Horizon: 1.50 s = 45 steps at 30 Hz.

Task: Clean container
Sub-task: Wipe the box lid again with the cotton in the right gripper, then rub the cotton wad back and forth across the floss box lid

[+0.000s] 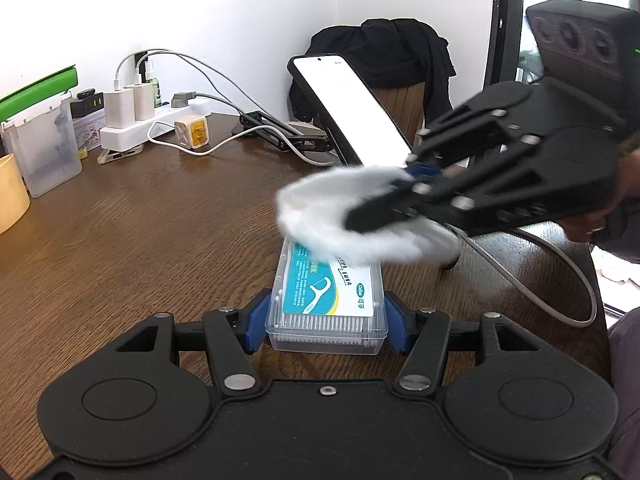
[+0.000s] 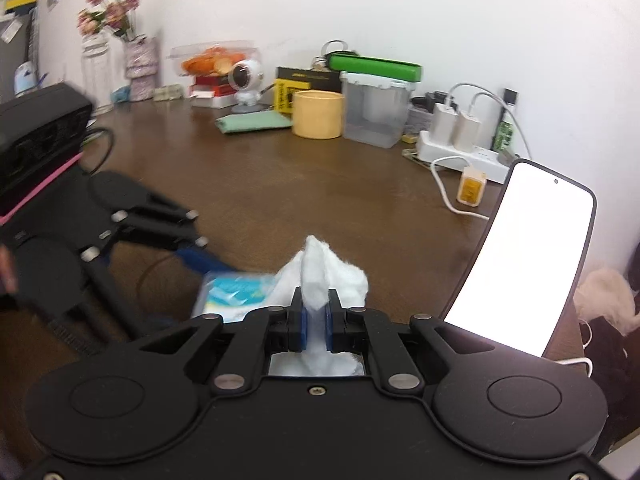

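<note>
A clear plastic floss-pick box with a teal label lies on the brown wooden table. My left gripper is shut on its near end, blue pads against both sides. My right gripper comes in from the right, shut on a white tissue wad that rests on the far end of the box lid. In the right wrist view the tissue sticks up between the shut fingers of the right gripper, with the box blurred just left and the left gripper behind it.
A lit phone leans on a stand behind the box. A power strip with chargers and cables, a clear bin and a yellow tub line the back. A chair with dark cloth stands beyond the table.
</note>
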Available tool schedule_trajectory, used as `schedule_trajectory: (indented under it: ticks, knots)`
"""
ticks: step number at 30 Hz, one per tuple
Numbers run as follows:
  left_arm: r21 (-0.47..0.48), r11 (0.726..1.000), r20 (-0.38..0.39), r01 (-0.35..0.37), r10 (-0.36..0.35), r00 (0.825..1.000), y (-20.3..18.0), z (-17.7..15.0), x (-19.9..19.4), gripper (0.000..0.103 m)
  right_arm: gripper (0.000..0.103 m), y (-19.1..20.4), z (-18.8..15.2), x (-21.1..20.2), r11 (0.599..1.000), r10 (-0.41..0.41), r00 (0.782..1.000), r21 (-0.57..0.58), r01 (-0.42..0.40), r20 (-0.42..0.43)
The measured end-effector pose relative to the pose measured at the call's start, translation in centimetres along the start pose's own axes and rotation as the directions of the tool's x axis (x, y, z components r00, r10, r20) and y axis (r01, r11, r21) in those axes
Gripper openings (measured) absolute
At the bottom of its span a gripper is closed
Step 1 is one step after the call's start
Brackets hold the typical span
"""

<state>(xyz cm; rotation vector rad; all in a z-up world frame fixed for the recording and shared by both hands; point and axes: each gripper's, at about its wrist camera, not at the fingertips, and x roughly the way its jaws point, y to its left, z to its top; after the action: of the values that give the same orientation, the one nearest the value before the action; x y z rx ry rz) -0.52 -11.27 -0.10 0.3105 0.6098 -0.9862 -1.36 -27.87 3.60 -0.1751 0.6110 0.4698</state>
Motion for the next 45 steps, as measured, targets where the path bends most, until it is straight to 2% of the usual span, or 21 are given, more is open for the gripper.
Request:
schedule_trajectory:
  ticks: [6, 9, 11, 14, 17, 19, 23, 28, 30, 35, 37, 41, 45]
  knots:
    - [0.004, 1.0, 0.0, 0.006, -0.006, 1.0, 0.0, 0.0, 0.0, 0.057, 0.008, 2.4, 0.4, 0.2, 0.989, 0.15, 0.989, -0.019, -0.15, 0.008]
    - [0.0, 1.0, 0.001, -0.003, 0.003, 1.0, 0.0, -0.1, 0.0, 0.057, 0.008, 3.2, 1.0, 1.0, 0.984, 0.174, 0.985, -0.041, -0.173, 0.02]
    - [-0.006, 1.0, 0.001, -0.003, 0.003, 1.0, 0.1, -0.1, 0.0, 0.057, 0.008, 2.9, 1.5, 1.6, 0.988, 0.151, 0.988, -0.048, -0.149, 0.028]
    - [-0.004, 1.0, 0.001, -0.004, 0.004, 1.0, 0.1, -0.1, 0.0, 0.057, 0.009, 1.7, 1.7, 2.2, 0.998, 0.06, 0.998, -0.037, -0.058, 0.035]
    - [-0.003, 1.0, 0.002, -0.004, 0.004, 1.0, 0.1, -0.1, 0.0, 0.057, 0.009, 0.4, 1.3, 1.8, 0.999, -0.029, 0.999, -0.033, 0.03, 0.026]
    - [-0.003, 1.0, 0.002, -0.002, 0.002, 1.0, 0.1, -0.1, 0.0, 0.057, 0.008, -0.6, 0.7, 1.0, 0.999, -0.051, 0.999, -0.013, 0.051, 0.019]
    - [0.0, 1.0, 0.002, 0.0, 0.0, 1.0, 0.1, -0.1, 0.1, 0.057, 0.008, -0.9, -0.1, -0.2, 1.0, -0.016, 1.0, -0.007, 0.016, 0.001]
    - [0.001, 1.0, 0.001, -0.002, 0.002, 1.0, -0.4, -0.2, 0.1, 0.057, 0.008, 1.8, 0.6, 0.0, 0.987, 0.16, 0.987, -0.013, -0.16, 0.022]
    - [-0.001, 1.0, 0.001, -0.006, 0.006, 1.0, -0.3, -0.2, 0.1, 0.057, 0.008, 2.7, 1.0, 0.8, 0.988, 0.15, 0.988, -0.035, -0.148, 0.039]
    - [-0.003, 1.0, 0.002, -0.011, 0.011, 1.0, -0.3, -0.2, 0.1, 0.057, 0.008, 1.3, 1.4, 1.9, 0.999, -0.007, 0.999, -0.046, 0.009, 0.046]
    - [-0.004, 1.0, 0.002, -0.008, 0.008, 1.0, -0.3, -0.3, 0.1, 0.057, 0.008, 0.3, 1.0, 1.3, 0.998, -0.041, 0.999, -0.036, 0.042, 0.033]
    - [-0.002, 1.0, 0.001, -0.002, 0.002, 1.0, -0.3, -0.3, 0.1, 0.057, 0.008, -0.2, 0.1, -0.2, 0.999, -0.035, 0.999, -0.011, 0.035, 0.018]
    - [0.0, 1.0, 0.001, -0.004, 0.004, 1.0, -0.2, -0.3, 0.1, 0.057, 0.008, 1.1, 0.2, -0.4, 0.998, 0.062, 0.998, -0.007, -0.062, 0.026]
